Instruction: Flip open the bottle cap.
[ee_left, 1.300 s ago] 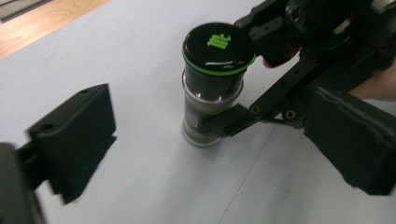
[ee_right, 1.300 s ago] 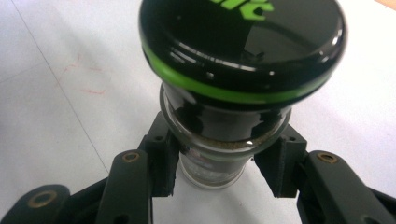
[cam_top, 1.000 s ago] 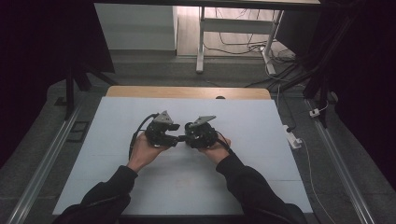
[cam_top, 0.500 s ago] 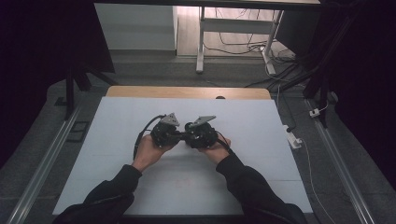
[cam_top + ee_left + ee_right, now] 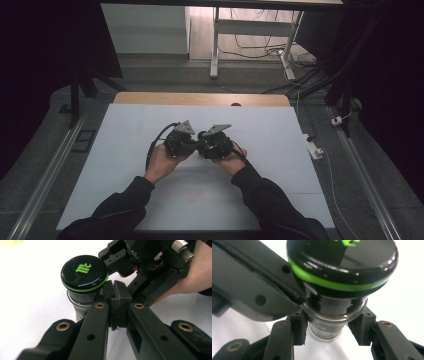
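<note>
High view: we are holding left gripper (image 5: pixel 192 144) and right gripper (image 5: pixel 206 146) together mid-worktop (image 5: pixel 280 130), jar hidden between them.

Left gripper view: our left gripper (image 5: pixel 117 300) is sitting clenched, pads pressed together, grasping nothing, just beside jar (image 5: pixel 83 293), under black cap (image 5: pixel 84 271) with green ring.

Right gripper view: our right gripper (image 5: pixel 329 327) is grasping glass jar (image 5: pixel 329 326) at neck, below cap (image 5: pixel 342 262); jar seems lifted off worktop.

Progress, as we are judging: jar secured, cap on; uncapping is left, left gripper needing grip on cap.

White table (image 5: pixel 280 165); white power strip (image 5: pixel 313 148) off its right edge; floor cables (image 5: pixel 260 47)
</note>
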The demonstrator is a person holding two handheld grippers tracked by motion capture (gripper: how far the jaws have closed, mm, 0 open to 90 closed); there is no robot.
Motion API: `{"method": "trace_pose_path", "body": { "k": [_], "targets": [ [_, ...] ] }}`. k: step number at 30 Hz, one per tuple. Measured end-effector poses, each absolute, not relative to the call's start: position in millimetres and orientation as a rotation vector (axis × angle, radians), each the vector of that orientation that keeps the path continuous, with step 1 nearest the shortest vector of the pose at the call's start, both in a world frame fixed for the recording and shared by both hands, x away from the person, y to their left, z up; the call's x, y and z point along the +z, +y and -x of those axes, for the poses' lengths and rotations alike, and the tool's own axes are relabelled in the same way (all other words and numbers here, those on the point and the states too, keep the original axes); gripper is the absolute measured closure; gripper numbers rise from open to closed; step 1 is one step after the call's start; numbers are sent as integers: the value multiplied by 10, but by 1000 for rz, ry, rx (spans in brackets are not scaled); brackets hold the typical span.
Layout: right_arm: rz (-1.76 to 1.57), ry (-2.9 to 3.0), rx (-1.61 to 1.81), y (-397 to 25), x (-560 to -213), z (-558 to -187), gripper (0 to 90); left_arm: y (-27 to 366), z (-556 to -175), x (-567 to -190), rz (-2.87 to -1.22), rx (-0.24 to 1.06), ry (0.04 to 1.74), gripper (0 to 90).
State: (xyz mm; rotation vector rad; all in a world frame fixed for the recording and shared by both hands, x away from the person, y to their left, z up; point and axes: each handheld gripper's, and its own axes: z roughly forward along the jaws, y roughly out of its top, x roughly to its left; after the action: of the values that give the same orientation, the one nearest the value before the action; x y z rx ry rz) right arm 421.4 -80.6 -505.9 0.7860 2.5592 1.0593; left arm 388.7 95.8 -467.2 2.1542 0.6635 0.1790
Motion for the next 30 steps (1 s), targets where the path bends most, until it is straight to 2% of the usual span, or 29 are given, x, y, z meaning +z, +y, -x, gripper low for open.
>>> {"method": "trace_pose_path", "body": {
  "k": [30],
  "targets": [
    [-803,2558,1083,-824,-5068,-4236,530,1045,-3990,-4520,-2101,179,686,893]
  ]
}}
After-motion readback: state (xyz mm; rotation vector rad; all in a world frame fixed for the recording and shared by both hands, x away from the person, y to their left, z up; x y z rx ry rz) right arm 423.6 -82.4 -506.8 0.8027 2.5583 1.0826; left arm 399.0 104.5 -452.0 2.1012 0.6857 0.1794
